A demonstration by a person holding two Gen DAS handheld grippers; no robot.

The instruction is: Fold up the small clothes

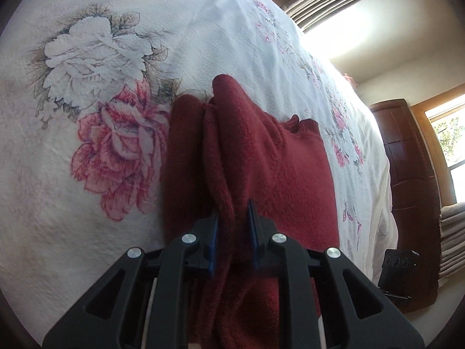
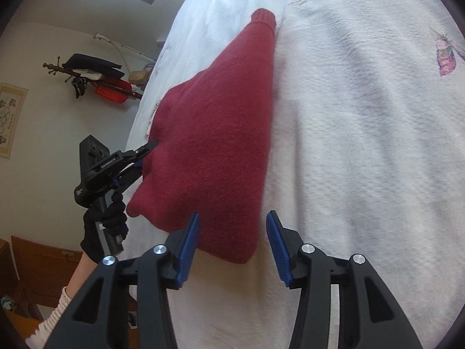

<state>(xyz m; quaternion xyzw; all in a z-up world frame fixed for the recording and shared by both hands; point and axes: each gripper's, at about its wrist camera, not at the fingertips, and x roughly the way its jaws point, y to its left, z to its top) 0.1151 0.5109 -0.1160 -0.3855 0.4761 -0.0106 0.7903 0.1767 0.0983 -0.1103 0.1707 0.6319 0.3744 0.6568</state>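
A small dark red knit sweater (image 2: pixel 221 133) lies on the floral bedspread (image 2: pixel 363 145), partly folded, with one ribbed cuff (image 2: pixel 263 17) pointing away. My left gripper (image 1: pixel 232 232) is shut on a bunched fold of the sweater (image 1: pixel 247 151), the knit pinched between its blue pads. From the right wrist view, that left gripper (image 2: pixel 146 151) bites the sweater's left edge, held by a black-gloved hand (image 2: pixel 104 229). My right gripper (image 2: pixel 234 250) stands open just above the sweater's near corner, with the corner lying between its blue pads (image 2: pixel 189 250) but not clamped.
The bed's edge runs along the left of the right wrist view, with a wall shelf (image 2: pixel 96 84) and wooden furniture (image 2: pixel 37 273) beyond. In the left wrist view a dark wooden headboard (image 1: pixel 412 192), curtains (image 1: pixel 328 0) and a bright window (image 1: pixel 450 136) lie past the bedspread (image 1: pixel 87 203).
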